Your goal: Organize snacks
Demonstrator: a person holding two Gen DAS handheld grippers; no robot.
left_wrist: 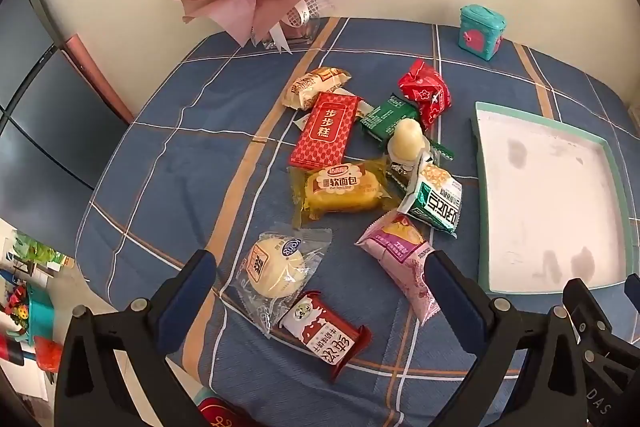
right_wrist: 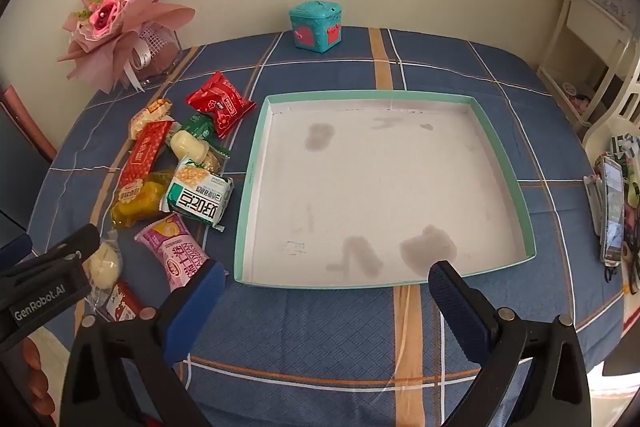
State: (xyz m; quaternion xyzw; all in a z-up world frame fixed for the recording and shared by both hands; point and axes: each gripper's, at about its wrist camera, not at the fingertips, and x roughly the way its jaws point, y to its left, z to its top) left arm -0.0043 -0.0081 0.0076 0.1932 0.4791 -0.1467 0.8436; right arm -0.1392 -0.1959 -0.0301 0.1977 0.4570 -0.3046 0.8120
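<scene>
While both sets of jaws stand wide and hold nothing, the left gripper (left_wrist: 320, 275) hovers over the near snacks: a round bun packet (left_wrist: 276, 269), a red milk-bar wrapper (left_wrist: 326, 335) and a pink packet (left_wrist: 400, 255) lie between its fingers. Beyond these lies the yellow soft-bread pack (left_wrist: 340, 189) and the rest of the pile. The right gripper (right_wrist: 322, 287) faces the mint-rimmed tray (right_wrist: 250, 187), nothing inside it. Bouquet (right_wrist: 116, 23) and teal toy box (right_wrist: 316, 25) stand by the wall on the plaid tablecloth (right_wrist: 320, 339).
</scene>
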